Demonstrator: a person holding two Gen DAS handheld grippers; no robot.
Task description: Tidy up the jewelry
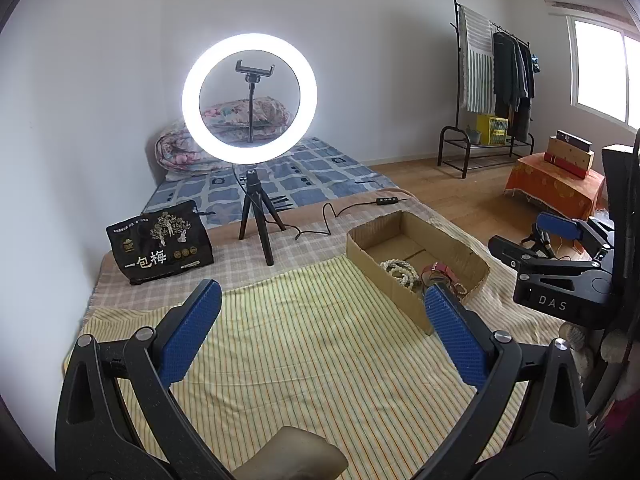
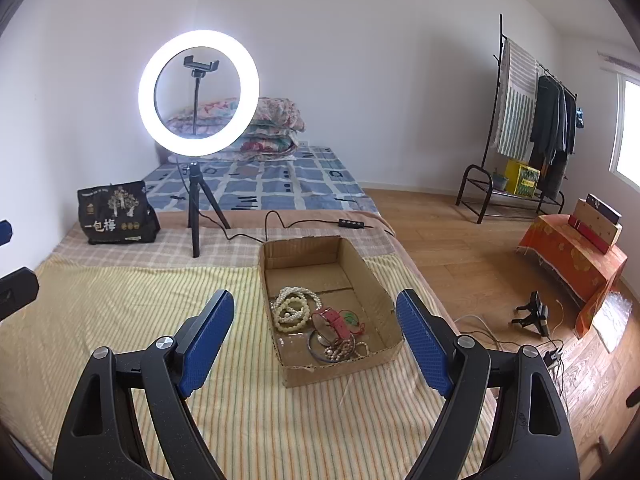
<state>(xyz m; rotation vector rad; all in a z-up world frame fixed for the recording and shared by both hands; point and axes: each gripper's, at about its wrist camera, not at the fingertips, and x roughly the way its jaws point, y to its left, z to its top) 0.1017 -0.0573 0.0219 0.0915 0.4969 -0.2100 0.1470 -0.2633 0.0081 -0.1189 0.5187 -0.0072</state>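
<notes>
Above the striped cloth (image 2: 120,320) I hold my right gripper (image 2: 316,340) wide open and empty, aimed at the cardboard box (image 2: 296,374) where the jewelry (image 2: 316,320) lies tangled, and my left gripper (image 1: 320,332) open too.

Matt cardboard box (image 2: 362,272), striped cloth (image 2: 120,308)

Open cardboard box (image 2: 362,280) on striped cloth, pearl strands (image 2: 294,306), red watch (image 2: 334,320), bangles heaped inside

Walls: plain white wall (image 2: 360,60).
Floor: light wooden plank floor (image 2: 460,240).
Light: lit white ring light on a black tripod (image 2: 199,92); bright window (image 1: 600,76) at right.
Furniture: black metal clothes rack (image 2: 532,132); low bed with blue checked sheet (image 2: 272,184).
</notes>
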